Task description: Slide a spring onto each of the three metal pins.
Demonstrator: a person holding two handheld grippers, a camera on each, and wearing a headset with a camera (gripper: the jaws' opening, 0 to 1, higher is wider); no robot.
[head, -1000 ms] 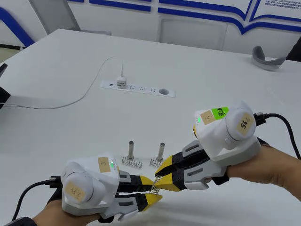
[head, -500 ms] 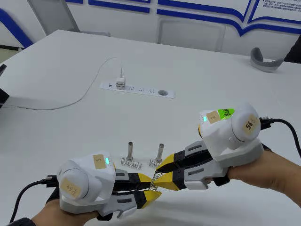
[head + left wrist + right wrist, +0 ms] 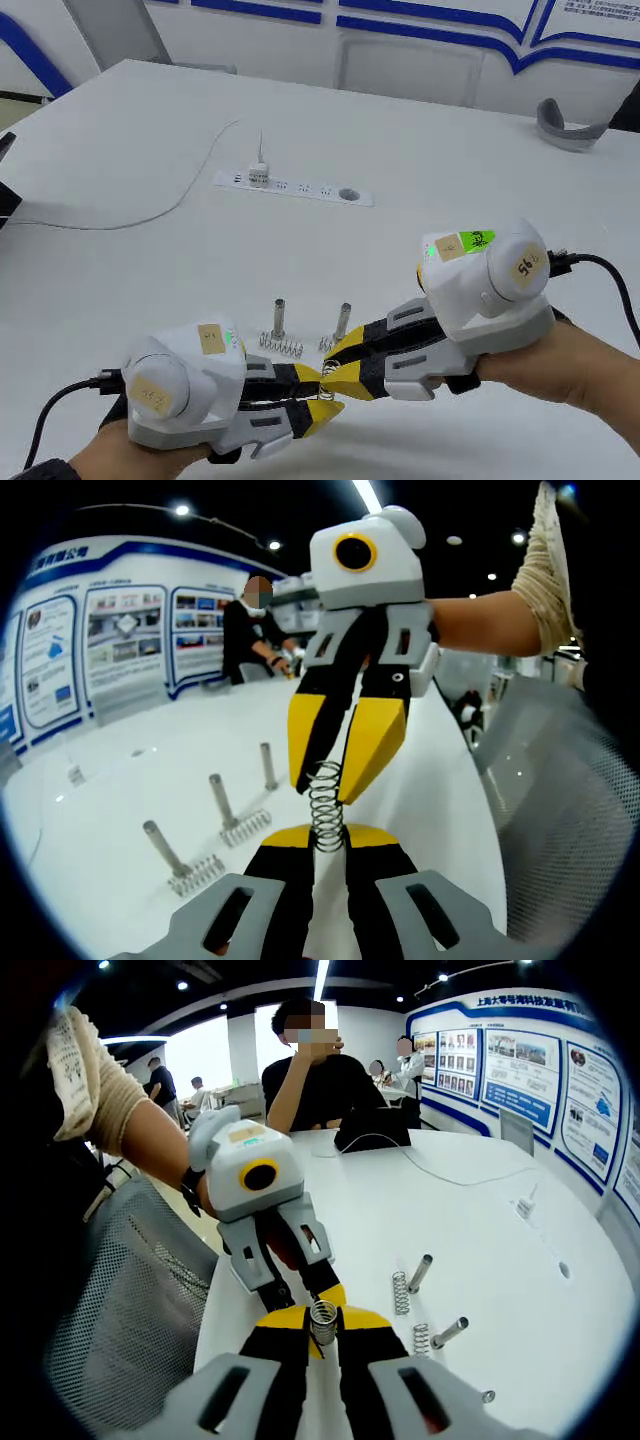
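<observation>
Now, lower centre: yellow-tipped left gripper [image 3: 322, 395] and right gripper [image 3: 331, 371] each pinch one end of small coiled steel spring [image 3: 325, 384], likely handing it across.

On the white housing of the right hand-held gripper [image 3: 335, 368], a round tan paper sticker [image 3: 527, 265] carries two handwritten digits that read 56, or 95 taken the other way up. Beside it, a bright green label [image 3: 477, 240] and a square tan label [image 3: 445, 247] bear dark handwriting too small to read. The left hand-held gripper [image 3: 318, 395] has a round tan sticker [image 3: 150, 396] with blurred pen marks and a square tan label [image 3: 211, 338], neither legible. The blue-and-white wall display boards [image 3: 60, 555] have white characters on their blue headers, as has the blue-headed wall board [image 3: 520, 1005] in the right gripper view, all too small to make out.
</observation>
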